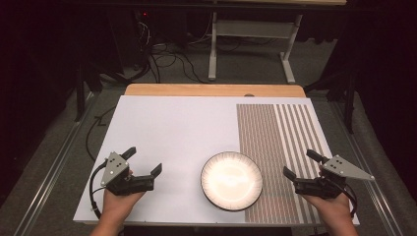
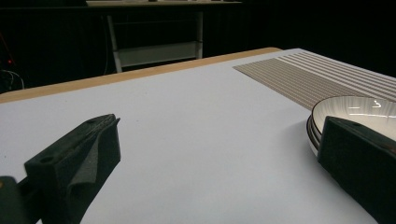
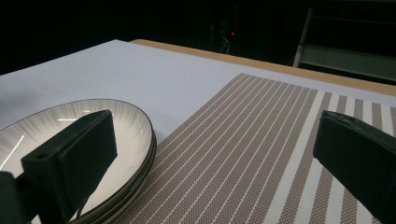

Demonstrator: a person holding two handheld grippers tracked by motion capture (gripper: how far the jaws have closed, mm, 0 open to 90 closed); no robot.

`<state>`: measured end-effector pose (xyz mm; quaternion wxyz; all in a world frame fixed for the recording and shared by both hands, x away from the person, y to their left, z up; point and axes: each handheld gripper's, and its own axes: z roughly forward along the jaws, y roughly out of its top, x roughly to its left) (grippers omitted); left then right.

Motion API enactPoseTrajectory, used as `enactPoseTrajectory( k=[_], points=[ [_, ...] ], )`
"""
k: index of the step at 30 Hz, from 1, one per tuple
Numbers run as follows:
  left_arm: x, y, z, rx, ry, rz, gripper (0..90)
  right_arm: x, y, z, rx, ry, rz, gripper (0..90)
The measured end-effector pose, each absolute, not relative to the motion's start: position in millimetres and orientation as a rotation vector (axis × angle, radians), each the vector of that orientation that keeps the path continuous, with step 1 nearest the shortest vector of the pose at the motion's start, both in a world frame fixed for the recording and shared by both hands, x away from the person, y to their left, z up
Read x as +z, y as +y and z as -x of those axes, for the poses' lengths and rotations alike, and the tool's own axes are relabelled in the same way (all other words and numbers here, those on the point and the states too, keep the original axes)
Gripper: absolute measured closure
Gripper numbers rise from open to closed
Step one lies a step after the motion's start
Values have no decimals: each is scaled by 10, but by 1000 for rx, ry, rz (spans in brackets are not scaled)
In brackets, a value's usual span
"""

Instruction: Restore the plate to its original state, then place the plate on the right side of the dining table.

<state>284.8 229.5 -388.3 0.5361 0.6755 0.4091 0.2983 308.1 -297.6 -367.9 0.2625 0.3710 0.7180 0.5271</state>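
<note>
A white plate with a dark rim [image 1: 231,180] sits near the table's front edge, its right side overlapping a brown striped placemat [image 1: 275,147]. In the gripper views its edge looks like a stack of plates [image 3: 128,128]. My left gripper [image 1: 144,160] rests open to the left of the plate, nothing between its jaws. My right gripper [image 1: 299,162] stands open over the placemat, just right of the plate and apart from it. In the left gripper view the open gripper [image 2: 219,126] frames bare table, the plate [image 2: 355,109] at right. In the right gripper view the open gripper [image 3: 217,119] spans placemat [image 3: 243,140].
A white sheet [image 1: 172,128] covers the table, with a wooden strip [image 1: 211,90] along the far edge. Beyond stand a metal table frame [image 1: 214,49] and floor cables [image 1: 167,61]. Metal rails [image 1: 54,167] run along both sides of the table.
</note>
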Motion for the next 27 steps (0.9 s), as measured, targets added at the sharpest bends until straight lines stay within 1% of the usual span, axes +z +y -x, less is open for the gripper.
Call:
enactPoseTrajectory(
  k=[12, 15, 16, 17, 18, 19, 20, 21, 27],
  points=[
    [-3864, 2271, -2855, 705, 970, -1613, 1, -3692, -2948, -3099, 1422, 1955, -991, 5],
    [-3872, 2258, -2861, 703, 967, -1621, 1, -3680, -2948, -3092, 1418, 1960, -1008, 45],
    [-3877, 2253, -2865, 698, 966, -1623, 1, -3680, -2948, -3092, 1418, 1960, -1008, 45],
    [-3885, 2248, -2870, 693, 968, -1623, 1, -3677, -2947, -3089, 1410, 1958, -1008, 73],
    [-3888, 2246, -2874, 689, 973, -1627, 1, -3672, -2936, -3081, 1395, 1965, -1009, 171],
    [-3888, 2246, -2874, 689, 973, -1627, 1, -3672, -2936, -3081, 1395, 1965, -1009, 171],
    [-3889, 2245, -2874, 686, 973, -1627, 1, -3669, -2929, -3079, 1390, 1974, -1022, 232],
    [-3889, 2245, -2874, 686, 973, -1627, 1, -3668, -2928, -3078, 1391, 1979, -1019, 259],
    [-3860, 2242, -2856, 703, 967, -1628, 1, -3678, -2877, -3061, 1380, 2057, -956, 526]
  ],
)
